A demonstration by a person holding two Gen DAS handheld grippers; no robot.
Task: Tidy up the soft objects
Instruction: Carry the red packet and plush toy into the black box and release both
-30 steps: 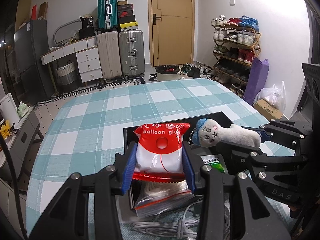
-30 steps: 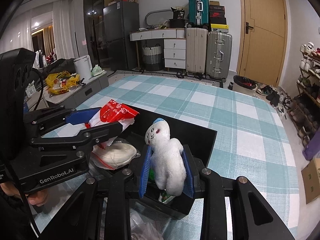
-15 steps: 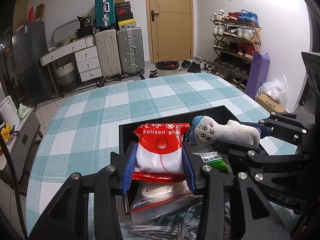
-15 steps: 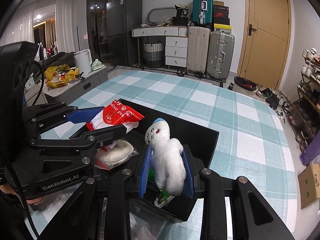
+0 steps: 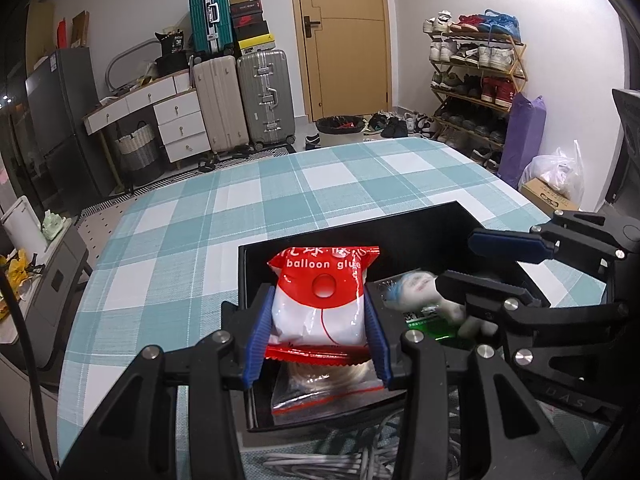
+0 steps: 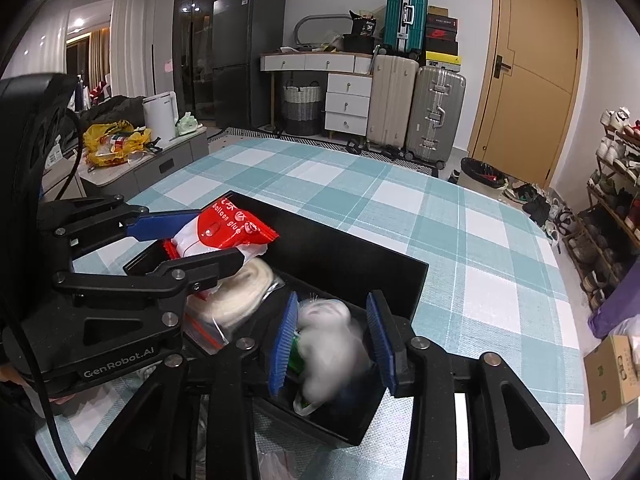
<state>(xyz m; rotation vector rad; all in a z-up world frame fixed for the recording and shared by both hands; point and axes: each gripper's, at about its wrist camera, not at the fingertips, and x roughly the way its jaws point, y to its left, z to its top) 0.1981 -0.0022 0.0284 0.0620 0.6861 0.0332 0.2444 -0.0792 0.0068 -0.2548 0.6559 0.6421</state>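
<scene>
White plush doll (image 6: 332, 344) drops blurred between just-parted right fingers (image 6: 378, 340); left fingers (image 5: 376, 340) clamp packet (image 5: 320, 300).

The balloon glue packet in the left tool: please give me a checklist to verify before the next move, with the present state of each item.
1. Left tool grips the balloon glue packet on both sides: ok.
2. Packet is above the black box: ok.
3. Right tool has let go of the plush toy: ok, its jaws have just been opening and the pads stand apart from the blurred toy.
4. Toy has settled inside the box: cannot tell, it is blurred.
5. Room under the packet: not ok, a clear bag of white cord already lies there.
6. Right tool is away from the left tool's path: cannot tell.
</scene>
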